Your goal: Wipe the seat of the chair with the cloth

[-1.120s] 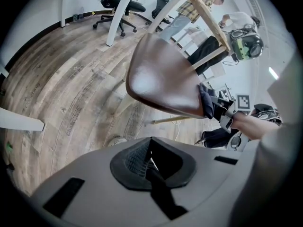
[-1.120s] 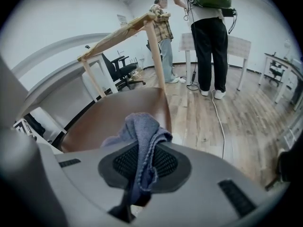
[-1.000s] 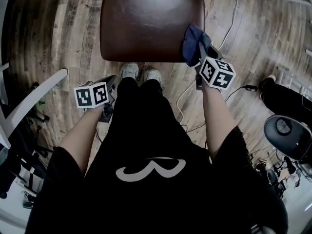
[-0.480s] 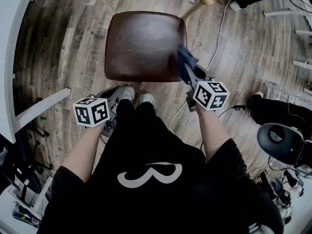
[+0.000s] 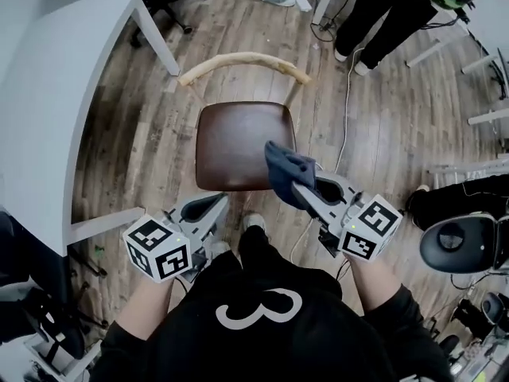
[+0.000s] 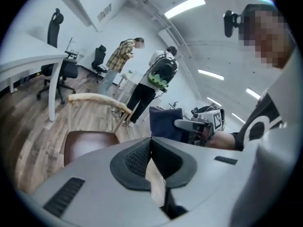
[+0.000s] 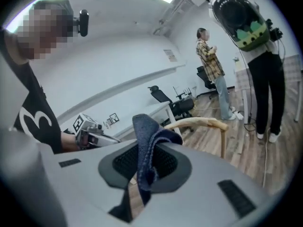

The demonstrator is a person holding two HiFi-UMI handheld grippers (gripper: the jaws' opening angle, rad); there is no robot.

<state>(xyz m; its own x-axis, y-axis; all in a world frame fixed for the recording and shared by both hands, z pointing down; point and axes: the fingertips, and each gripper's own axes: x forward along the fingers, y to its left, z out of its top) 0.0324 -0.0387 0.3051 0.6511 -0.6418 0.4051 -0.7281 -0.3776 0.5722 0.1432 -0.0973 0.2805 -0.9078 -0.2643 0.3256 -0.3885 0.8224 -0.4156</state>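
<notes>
Cloth point(image 5: 285, 172), dark blue, was pinched in my right gripper point(image 5: 302, 189). The jaws were clamped on a bunched fold, and the rest stuck up and flopped past the tips. It hung over the near right corner of the chair seat point(image 5: 235, 146). It looked lifted off the brown surface rather than pressed on it, but contact was not sure from above. My left gripper point(image 5: 215, 205) was empty, jaws together at the tips, parked low just off the seat's near edge towards its left corner, touching nothing.

Risks as I judged them:
- **Weak grip:** the hold was on a small fold only. Dragging across a grippy, leather-like seat could tug the cloth out of the jaws or roll it up, leaving hard jaw tips to scrape the seat.
- **Cloth on the wrong side:** most of it stood above the jaws, not under them. A flat pass could wipe with plastic, not fabric, so it needed tilting down.
- **Chair sliding:** nothing steadied the chair and the wooden floor point(image 5: 159, 134) looked smooth. A firm push towards the backrest point(image 5: 242, 60) could slide the chair away.
- **Missed area:** starting at that corner, the far left part of the seat could easily get missed.
- **Cable:** a white cable point(image 5: 345, 118) ran along the floor just right of the chair, a snag if I stepped round.
- **Bystanders:** people point(image 5: 382, 14) stood beyond the backrest, well apart, so low risk.
</notes>
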